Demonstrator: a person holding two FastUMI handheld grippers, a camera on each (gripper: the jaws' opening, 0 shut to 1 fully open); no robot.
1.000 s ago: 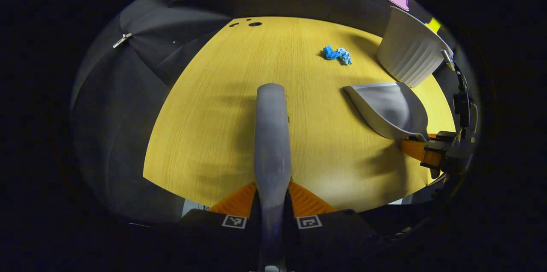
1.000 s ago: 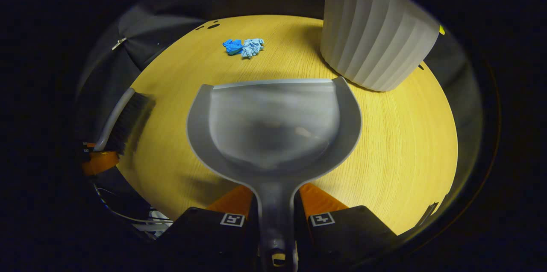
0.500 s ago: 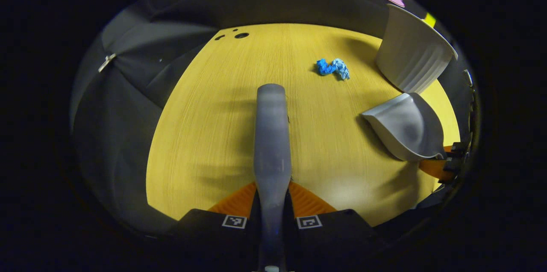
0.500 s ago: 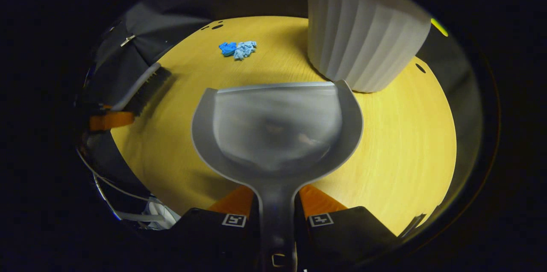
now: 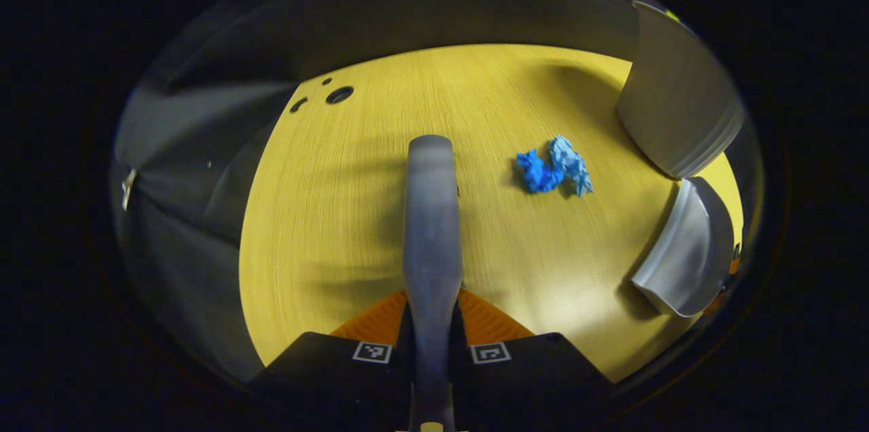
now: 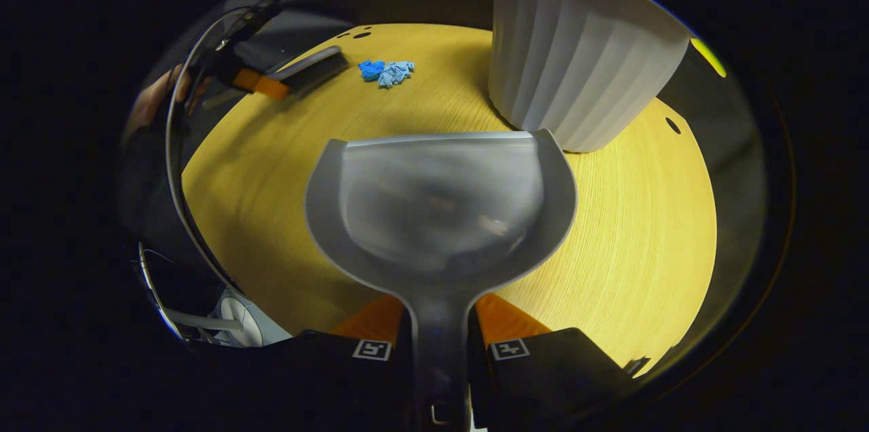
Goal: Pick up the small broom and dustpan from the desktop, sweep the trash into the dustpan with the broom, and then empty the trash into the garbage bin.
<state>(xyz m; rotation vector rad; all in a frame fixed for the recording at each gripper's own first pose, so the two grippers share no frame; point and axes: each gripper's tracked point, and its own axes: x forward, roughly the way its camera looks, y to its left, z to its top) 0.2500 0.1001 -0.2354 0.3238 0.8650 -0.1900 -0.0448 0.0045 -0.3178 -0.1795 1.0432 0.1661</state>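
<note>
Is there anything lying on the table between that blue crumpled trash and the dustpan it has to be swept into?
Nothing visible does. Bare table lies between the blue trash and the dustpan. The white bin stands off to the side.

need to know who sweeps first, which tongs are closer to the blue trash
Left. The left tongs, holding the broom, sit just beside the blue trash. The right tongs with the dustpan hang farther back.
</note>
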